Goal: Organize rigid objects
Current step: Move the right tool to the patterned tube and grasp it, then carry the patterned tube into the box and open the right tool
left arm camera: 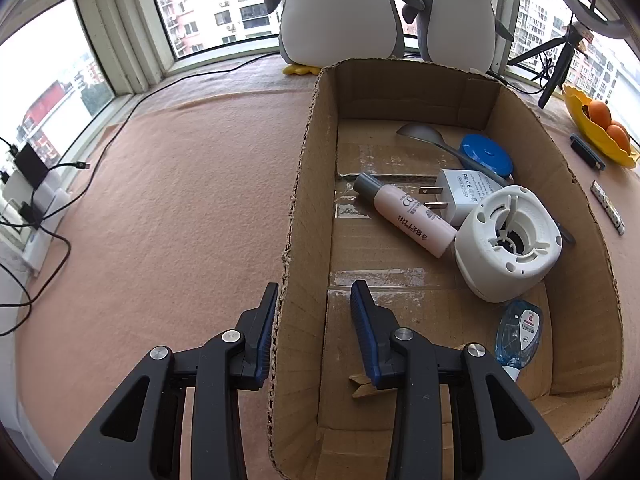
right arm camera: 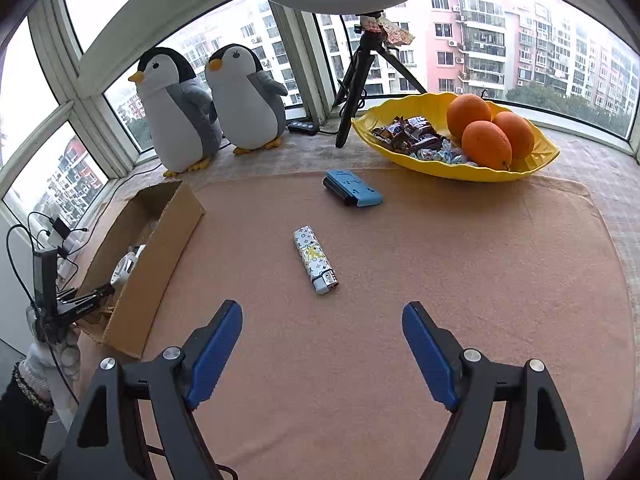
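Left gripper (left arm camera: 314,320) pinches the cardboard box (left arm camera: 520,112) wall, seemingly steadying it. Right gripper (right arm camera: 322,344), jaws wide and empty, faces the lighter (right arm camera: 316,260) at twelve o'clock.

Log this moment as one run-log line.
left hand-held gripper: clamped on box wall | right hand-held gripper: open, empty | lighter: on cloth, ahead

Left hand-held gripper (left arm camera: 314,316) clamped shut; right hand-held gripper (right arm camera: 322,334) jaws apart, nothing between.
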Tool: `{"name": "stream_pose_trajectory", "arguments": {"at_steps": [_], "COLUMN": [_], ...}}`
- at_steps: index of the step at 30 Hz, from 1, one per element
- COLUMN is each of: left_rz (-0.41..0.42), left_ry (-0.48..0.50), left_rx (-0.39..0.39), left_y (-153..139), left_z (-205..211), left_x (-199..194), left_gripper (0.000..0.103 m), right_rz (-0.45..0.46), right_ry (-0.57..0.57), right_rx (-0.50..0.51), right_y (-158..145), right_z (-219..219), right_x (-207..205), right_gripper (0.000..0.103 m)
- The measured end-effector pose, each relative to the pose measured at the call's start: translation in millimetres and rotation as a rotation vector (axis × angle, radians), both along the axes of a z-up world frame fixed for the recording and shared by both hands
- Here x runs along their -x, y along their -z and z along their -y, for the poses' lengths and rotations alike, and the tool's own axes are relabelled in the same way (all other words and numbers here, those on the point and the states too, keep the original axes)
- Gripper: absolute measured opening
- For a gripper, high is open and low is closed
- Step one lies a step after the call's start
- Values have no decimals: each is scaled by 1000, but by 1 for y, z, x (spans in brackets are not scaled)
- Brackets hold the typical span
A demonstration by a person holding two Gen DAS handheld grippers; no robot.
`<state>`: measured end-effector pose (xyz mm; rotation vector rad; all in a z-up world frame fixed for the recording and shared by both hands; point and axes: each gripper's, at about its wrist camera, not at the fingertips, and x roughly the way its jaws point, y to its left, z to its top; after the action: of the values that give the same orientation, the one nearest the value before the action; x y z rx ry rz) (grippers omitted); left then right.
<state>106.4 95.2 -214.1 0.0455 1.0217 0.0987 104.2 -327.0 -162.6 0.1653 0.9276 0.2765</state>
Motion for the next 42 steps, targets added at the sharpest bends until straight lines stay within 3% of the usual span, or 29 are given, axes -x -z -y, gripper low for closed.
{"name": "stream_pose_trajectory", "arguments": {"at_steps": [7,12,16,23,27,33,37,42], "left_rz": [-7,-7,-7,-7,-6,-5,-4,-4], "left_ry": [-7,-9,-12,-18,-18,-20,-22,-22], "left_rx": [7,-2,0,13,14,17,20,21], "left_y": [0,0,0,0,1,1,1,1], "left_z": [-1,0,1,-2,-2,-2,-2,-2], "left_x": [-1,-1,0,0,0,0,0,0], "left_gripper": [36,36,36,36,36,36,36,36], "right_rz": [-46,-88,-150,-190,-212,-229,-229,-232], "right_ry": [-115,-190,-197,-203,-212,-218,-218,-221], "right_rx": [159,161,153,178,181,200,242,255], "right_y": [23,36,49,61,67,73,73,72], "right_z": [-35,-58,-64,-69,-72,-77,-80,-81], "right_x": [-33,-55,-75,-96,-105,-115,-117,-118], "right_gripper": [79,68,49,47,38,36,25,21]}}
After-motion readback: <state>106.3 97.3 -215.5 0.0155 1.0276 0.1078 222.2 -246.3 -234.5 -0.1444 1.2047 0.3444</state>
